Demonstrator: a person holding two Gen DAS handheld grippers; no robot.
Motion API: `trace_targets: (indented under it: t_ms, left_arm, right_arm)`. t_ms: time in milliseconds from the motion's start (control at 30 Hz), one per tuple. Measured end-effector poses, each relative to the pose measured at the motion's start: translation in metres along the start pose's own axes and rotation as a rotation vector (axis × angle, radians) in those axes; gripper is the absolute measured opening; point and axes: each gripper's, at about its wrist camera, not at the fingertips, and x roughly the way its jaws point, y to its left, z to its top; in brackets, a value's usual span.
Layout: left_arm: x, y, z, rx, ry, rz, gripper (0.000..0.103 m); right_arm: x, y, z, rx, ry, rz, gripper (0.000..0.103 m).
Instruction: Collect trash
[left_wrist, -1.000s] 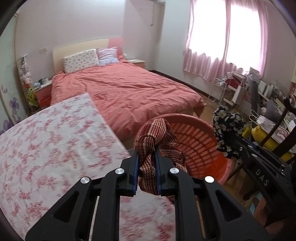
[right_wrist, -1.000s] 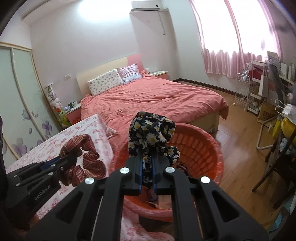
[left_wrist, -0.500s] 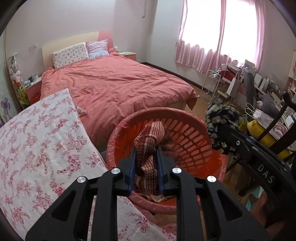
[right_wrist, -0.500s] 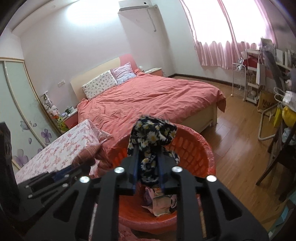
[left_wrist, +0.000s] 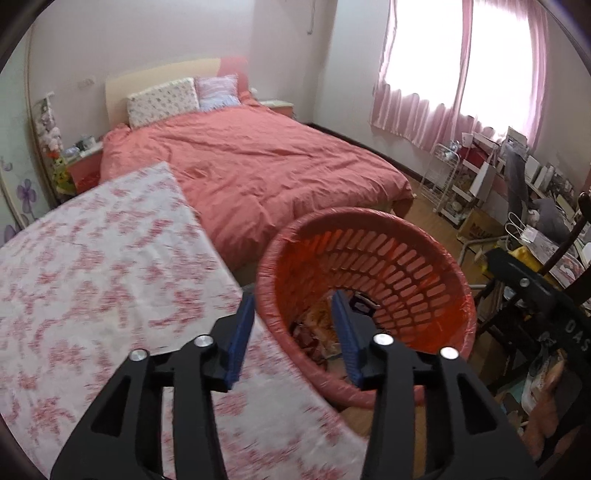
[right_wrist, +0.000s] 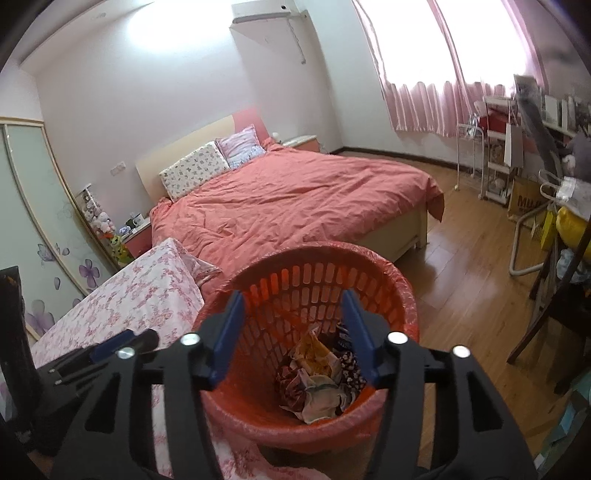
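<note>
I have both jaws just opened and empty: left hand-held gripper (left_wrist: 293, 332) and right hand-held gripper (right_wrist: 291, 332) gape over the round orange slatted plastic basket (right_wrist: 402, 295), crumpled cloth scraps (right_wrist: 317, 380) lying below them. Risk: pulling back low, a finger may catch the rim and tip it off beside the floral-clothed bench (left_wrist: 92, 277).
</note>
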Motion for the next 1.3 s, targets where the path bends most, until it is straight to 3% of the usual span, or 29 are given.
trace_targets:
  t_ms: [167, 200, 233, 333, 500, 733, 1067, 1300]
  left_arm:
    - [-0.045, 0.025, -0.015, -0.002, -0.086, 0.061, 0.071]
    - [-0.057, 0.031, -0.021, -0.011, -0.107, 0.078, 0.08]
    - [-0.065, 0.036, -0.026, -0.017, -0.121, 0.087, 0.087]
    - [-0.09, 0.051, -0.041, -0.041, -0.157, 0.13, 0.095]
    - [-0.127, 0.071, -0.065, -0.092, -0.203, 0.188, 0.1]
    - [-0.164, 0.083, -0.097, -0.158, -0.262, 0.281, 0.1]
    - [-0.194, 0.089, -0.147, -0.24, -0.259, 0.381, 0.1]
    - [-0.206, 0.082, -0.169, -0.238, -0.264, 0.43, 0.1]
  right_arm:
    - [-0.044, 0.02, -0.01, -0.061, -0.063, 0.008, 0.084]
    - [-0.051, 0.023, -0.012, -0.072, -0.076, 0.01, 0.09]
    - [-0.059, 0.027, -0.015, -0.085, -0.089, 0.01, 0.094]
    - [-0.084, 0.04, -0.025, -0.126, -0.124, -0.009, 0.099]
    - [-0.12, 0.054, -0.042, -0.16, -0.173, -0.067, 0.099]
    - [-0.164, 0.062, -0.065, -0.178, -0.222, -0.127, 0.099]
    - [-0.192, 0.084, -0.113, -0.237, -0.19, -0.139, 0.099]
    - [-0.196, 0.099, -0.136, -0.279, -0.178, -0.171, 0.099]
